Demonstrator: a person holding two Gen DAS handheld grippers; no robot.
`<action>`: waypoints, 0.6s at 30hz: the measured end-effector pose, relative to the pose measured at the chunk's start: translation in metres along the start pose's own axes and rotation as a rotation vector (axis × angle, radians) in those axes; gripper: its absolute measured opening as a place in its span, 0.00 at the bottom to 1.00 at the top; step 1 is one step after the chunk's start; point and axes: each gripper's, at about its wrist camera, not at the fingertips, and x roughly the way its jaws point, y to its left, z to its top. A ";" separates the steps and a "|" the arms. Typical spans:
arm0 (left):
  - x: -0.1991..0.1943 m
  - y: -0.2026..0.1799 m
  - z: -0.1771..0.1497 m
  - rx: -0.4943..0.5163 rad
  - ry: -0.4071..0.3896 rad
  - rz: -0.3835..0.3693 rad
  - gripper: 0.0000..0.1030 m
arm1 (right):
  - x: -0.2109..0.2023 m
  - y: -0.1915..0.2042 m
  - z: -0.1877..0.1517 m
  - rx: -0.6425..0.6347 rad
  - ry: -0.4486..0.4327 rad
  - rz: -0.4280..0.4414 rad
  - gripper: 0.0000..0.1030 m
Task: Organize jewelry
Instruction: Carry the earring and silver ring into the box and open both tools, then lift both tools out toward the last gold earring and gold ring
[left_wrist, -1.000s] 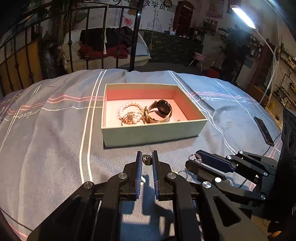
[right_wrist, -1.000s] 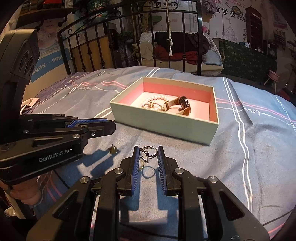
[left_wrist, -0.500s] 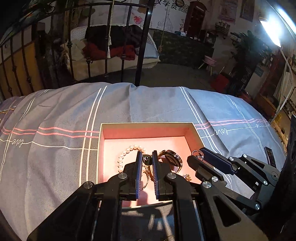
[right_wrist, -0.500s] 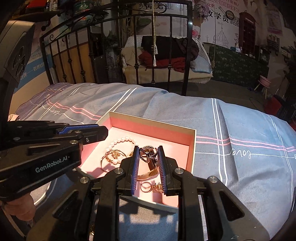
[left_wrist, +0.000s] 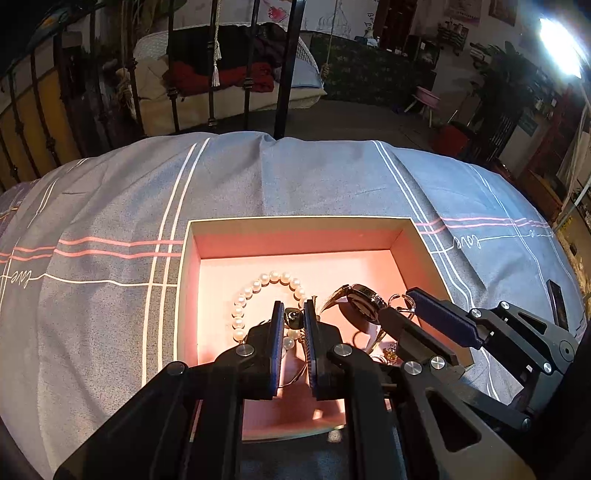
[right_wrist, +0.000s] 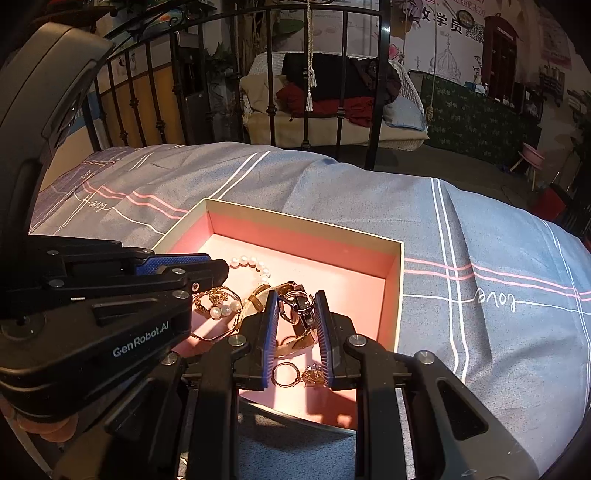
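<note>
Presently, in the left wrist view, the left gripper (left_wrist: 294, 314) hangs over the open box (left_wrist: 295, 220), which sits on a grey-blue striped bedspread (left_wrist: 110, 206). Its jaws are clenched on a small dark stud (left_wrist: 294, 316) pinched between the tips, above the pink floor of the box. Directly under and beyond the tips lies a pearl bracelet (left_wrist: 258, 291), curled in a loop on the box floor. To its right a watch (left_wrist: 364, 297) rests inside the box. The right gripper (left_wrist: 400, 301) enters from the right side, its tips over the box's right half beside the watch; a thin ring (left_wrist: 397, 297) shows at those tips, though its seating is unclear from this angle. A black iron bed rail (left_wrist: 284, 70) stands beyond the bedspread.

Next, in the right wrist view, the right gripper (right_wrist: 296, 308) is positioned above the near part of the box (right_wrist: 393, 295). Its jaws are parted more widely than the left pair, with a silver ring (right_wrist: 295, 304) spanning the gap and held between the pads. Beneath it lies the watch (right_wrist: 280, 295) with its gold band. A gold chain bracelet (right_wrist: 214, 301) lies to the left, the pearl bracelet (right_wrist: 251, 263) behind it. A second gold ring (right_wrist: 284, 373) with a small ornament rests on the box floor below the fingers. The left gripper (right_wrist: 221, 269) reaches in from the left, its tips over the box's left portion; its grip cannot be judged from this side.
</note>
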 end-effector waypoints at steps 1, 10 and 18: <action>0.001 0.000 0.000 0.000 0.003 0.000 0.10 | 0.000 -0.001 0.000 0.001 0.002 0.001 0.20; 0.005 0.000 0.000 0.000 0.017 0.012 0.10 | 0.004 0.001 -0.004 -0.005 0.020 0.001 0.20; 0.003 0.000 -0.002 0.000 0.014 0.015 0.16 | 0.004 0.004 -0.006 -0.012 0.024 -0.004 0.21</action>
